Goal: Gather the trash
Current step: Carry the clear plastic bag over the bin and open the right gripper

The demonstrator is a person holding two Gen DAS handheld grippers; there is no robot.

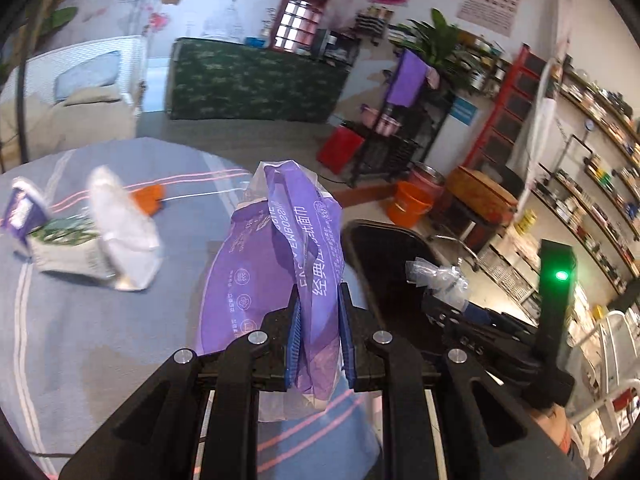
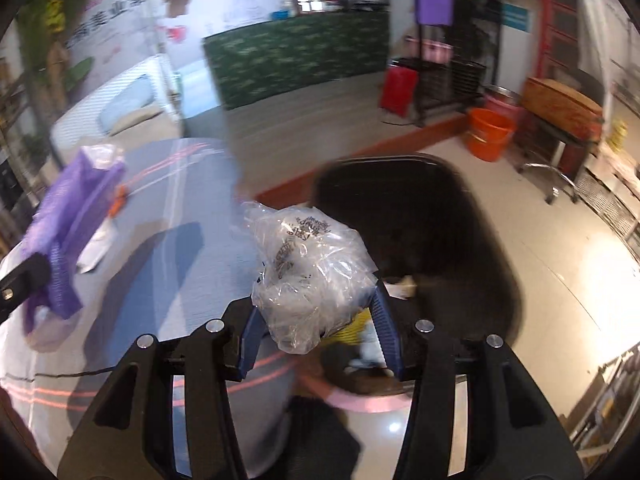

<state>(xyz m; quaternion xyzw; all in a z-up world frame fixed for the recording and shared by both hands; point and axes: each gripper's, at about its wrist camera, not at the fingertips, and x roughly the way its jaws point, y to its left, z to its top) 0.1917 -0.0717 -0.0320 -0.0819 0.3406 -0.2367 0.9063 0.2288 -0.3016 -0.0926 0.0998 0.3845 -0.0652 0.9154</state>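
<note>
**Both jaws loaded with soft packaging near the black bin**

Jaws of the left gripper (image 1: pixel 319 336) are pressed nearly together, pinching a purple plastic wrapper (image 1: pixel 276 272) across a folded band of film between the blue pads. Jaws of the right gripper (image 2: pixel 320 324) stand about half spread, closed on a crumpled clear plastic bag (image 2: pixel 312 268) that bulges up and out past the fingertips.

Both pieces look almost weightless and entirely limp. The purple wrapper is thin printed film, slick by the look of it, and it drapes over and below the pads; a grip on a doubled fold, as here, seems safer than one on a single edge, which could slide out. The clear bag is springy from trapped air and creases, so it may puff or shift in a loose hold; taking it through the bunched middle suits it best. Neither looks fragile, so a firm squeeze should do no harm.

A black trash bin (image 2: pixel 420 216) stands open just beyond the edge of the round table (image 1: pixel 80 340), whose cloth is blue-grey with pink stripes, and some scraps already lie in it. The clear bag hangs roughly over the bin's near rim; the purple wrapper is above the table edge beside it. More litter, a white and green packet (image 1: pixel 80 240) among it, remains on the cloth. Such light film may flutter or cling to the pads on release.
</note>
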